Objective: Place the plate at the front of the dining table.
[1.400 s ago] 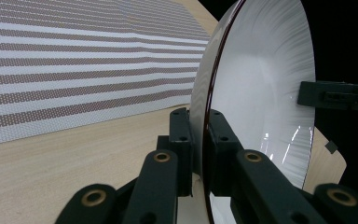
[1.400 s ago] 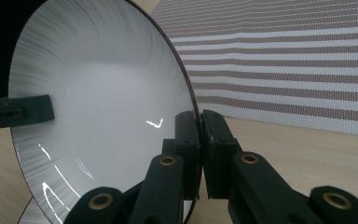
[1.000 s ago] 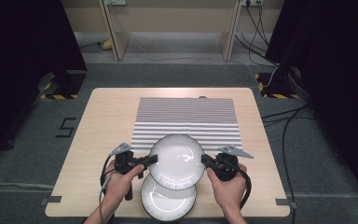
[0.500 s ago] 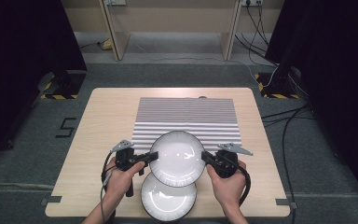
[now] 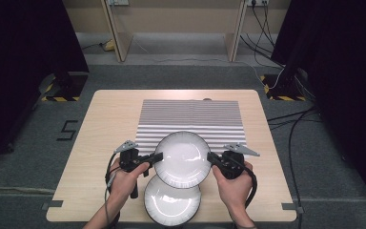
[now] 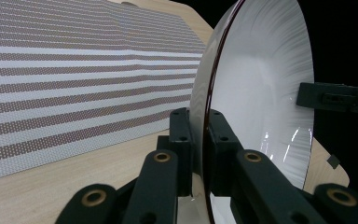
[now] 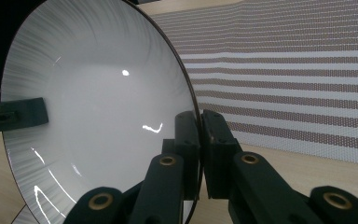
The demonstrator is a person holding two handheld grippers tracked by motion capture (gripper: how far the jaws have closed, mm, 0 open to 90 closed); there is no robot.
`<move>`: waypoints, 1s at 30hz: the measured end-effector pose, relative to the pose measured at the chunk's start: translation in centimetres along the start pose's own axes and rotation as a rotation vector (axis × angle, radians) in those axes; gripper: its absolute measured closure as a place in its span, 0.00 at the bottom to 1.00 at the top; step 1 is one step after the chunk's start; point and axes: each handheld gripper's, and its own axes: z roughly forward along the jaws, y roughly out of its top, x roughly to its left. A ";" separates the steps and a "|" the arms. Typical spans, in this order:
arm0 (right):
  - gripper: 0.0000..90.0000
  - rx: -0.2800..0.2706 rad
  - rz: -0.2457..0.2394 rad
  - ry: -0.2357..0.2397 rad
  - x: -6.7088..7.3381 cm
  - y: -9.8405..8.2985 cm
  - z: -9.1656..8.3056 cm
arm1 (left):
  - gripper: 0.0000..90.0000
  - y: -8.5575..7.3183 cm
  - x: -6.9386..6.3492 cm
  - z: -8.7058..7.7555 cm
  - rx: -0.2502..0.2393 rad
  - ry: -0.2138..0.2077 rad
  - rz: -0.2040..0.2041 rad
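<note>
Both the left gripper (image 5: 158, 157) and right gripper (image 5: 211, 157) pinch opposite rims of the upper plate (image 5: 182, 159), overlapping the lower plate (image 5: 172, 202) near the table (image 5: 114, 119) edge.

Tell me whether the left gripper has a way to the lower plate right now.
Probably not: the left gripper is shut on the upper plate, which overlaps the lower plate beneath; it must let go first.

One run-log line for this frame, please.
left gripper: shut on rim of upper white round plate | right gripper: shut on opposite rim | second white plate: partly beneath | striped mat: behind
</note>
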 end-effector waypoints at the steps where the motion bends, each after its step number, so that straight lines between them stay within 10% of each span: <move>1: 0.95 0.000 0.000 -0.001 0.0 0.0 0.0 | 0.92 0.1 0.0 0.1 0.000 0.001 0.002; 30: 0.95 -0.016 0.006 -0.013 -0.5 1.2 0.1 | 0.92 1.5 -0.1 0.8 -0.006 0.000 0.014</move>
